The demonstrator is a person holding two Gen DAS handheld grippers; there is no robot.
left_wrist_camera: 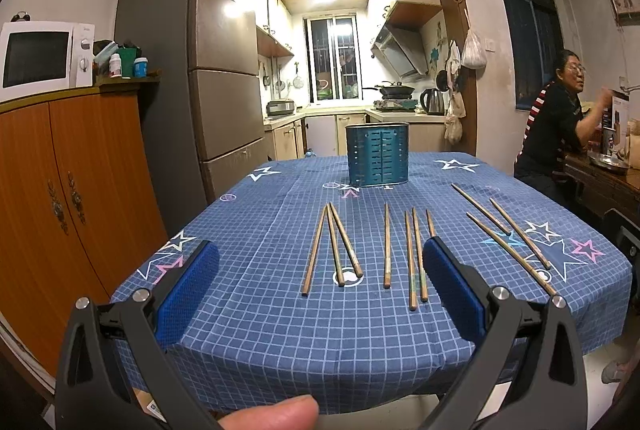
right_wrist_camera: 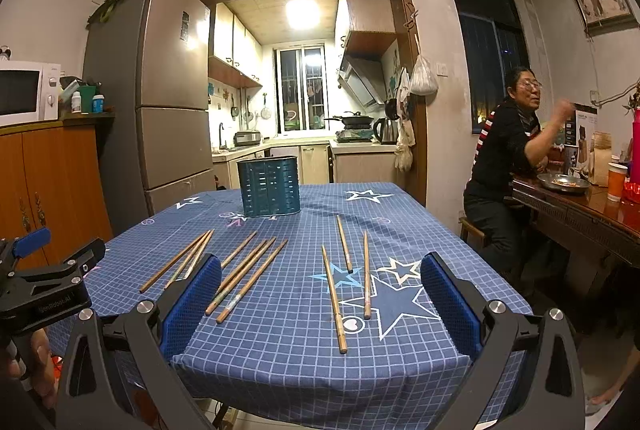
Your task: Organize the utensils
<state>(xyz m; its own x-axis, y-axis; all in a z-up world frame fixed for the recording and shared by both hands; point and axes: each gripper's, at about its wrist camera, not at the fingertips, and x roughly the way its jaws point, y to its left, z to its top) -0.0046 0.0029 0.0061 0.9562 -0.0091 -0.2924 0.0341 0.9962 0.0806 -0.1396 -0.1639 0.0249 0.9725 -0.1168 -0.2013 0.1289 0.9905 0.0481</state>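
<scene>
Several wooden chopsticks lie on a blue checked tablecloth [left_wrist_camera: 260, 326] in three loose groups: a left group [left_wrist_camera: 332, 246], a middle group [left_wrist_camera: 408, 254] and a right group [left_wrist_camera: 508, 230]. A teal perforated utensil holder [left_wrist_camera: 377, 155] stands upright at the table's far side, beyond the chopsticks; it also shows in the right wrist view [right_wrist_camera: 269, 186]. My left gripper [left_wrist_camera: 320, 286] is open and empty, held above the table's near edge. My right gripper [right_wrist_camera: 320, 294] is open and empty, near the right chopstick group [right_wrist_camera: 348, 270]. The left gripper [right_wrist_camera: 48, 262] shows at the left edge of the right wrist view.
An orange wooden cabinet [left_wrist_camera: 60, 190] with a microwave [left_wrist_camera: 40, 56] stands left of the table, beside a tall fridge [left_wrist_camera: 192, 70]. A seated person [right_wrist_camera: 516, 150] is at a second table [right_wrist_camera: 580, 214] to the right. The kitchen lies behind.
</scene>
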